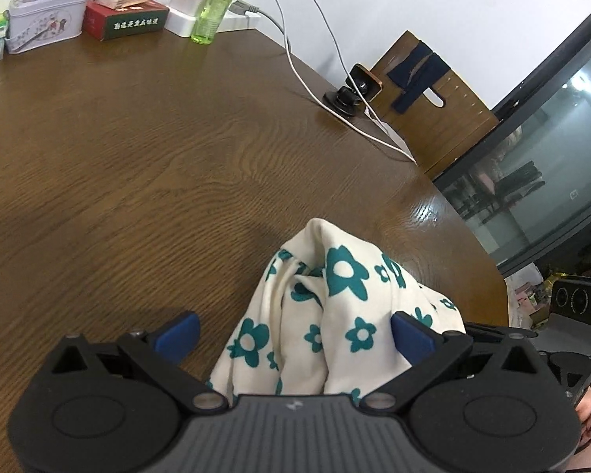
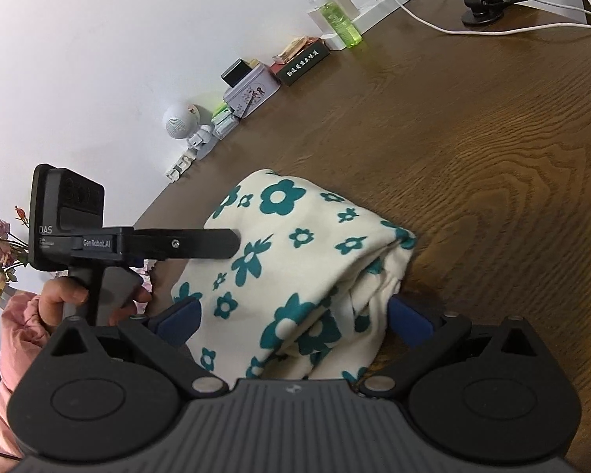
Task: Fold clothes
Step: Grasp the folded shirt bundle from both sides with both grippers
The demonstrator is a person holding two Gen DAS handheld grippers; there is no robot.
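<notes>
Both wrist views close over floral garment (image 1: 335, 307), facing wall; shared table (image 1: 138, 157).

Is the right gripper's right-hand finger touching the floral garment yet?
Touching. In the right wrist view the floral garment fills the open right gripper, and its bunched edge presses against the blue pad of the right-hand finger.

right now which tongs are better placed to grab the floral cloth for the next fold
Probably the right tongs: open, they straddle most of the floral garment bundle on the table. The left tongs, also open, frame only a narrow bunched part.
</notes>
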